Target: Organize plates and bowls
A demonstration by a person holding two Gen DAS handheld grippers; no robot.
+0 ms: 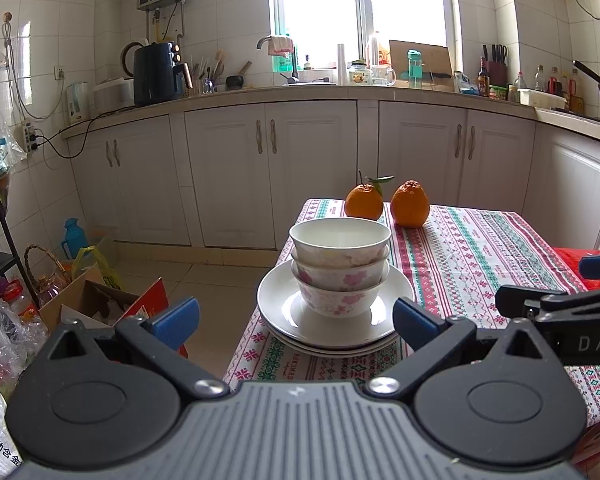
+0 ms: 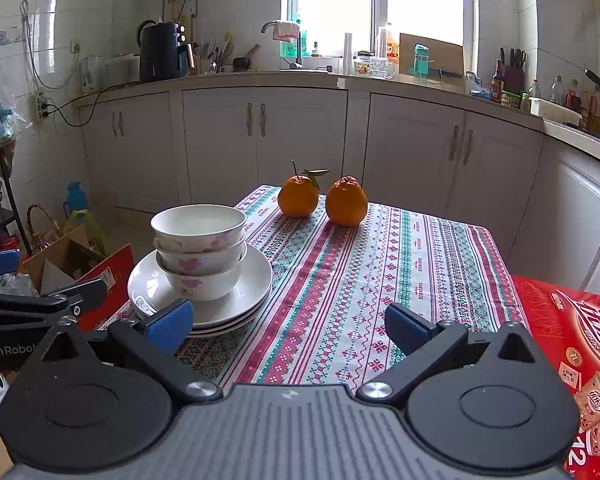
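Tools first: we hold both level and pointed forward over the near edge of the counter with the striped, patterned tablecloth (image 2: 380,264), side by side and at about the same height. Our left tool (image 1: 296,322), with black arms and blue fingertip pads (image 1: 176,320), is spread wide and grips nothing. Our right tool (image 2: 288,326), built the same way, is likewise spread wide with nothing between its blue pads (image 2: 406,328). In the left wrist view the right tool's arm shows at the right edge; in the right wrist view the left tool's arm shows at the left edge.

Three white ceramic bowls with pink flower prints (image 1: 340,268) sit nested upright, one inside the next. They stand on a stack of white round plates (image 1: 276,304) near the counter's left edge. This stack lies just ahead of the left tool, centred in the gap between its pads but apart from them. For the right tool the stack sits ahead and to the left, its plate rim partly hidden behind the left pad.

Two orange citrus fruits (image 2: 324,200) rest beside each other at the far end of the counter. A red printed carton (image 2: 572,340) lies at the right.
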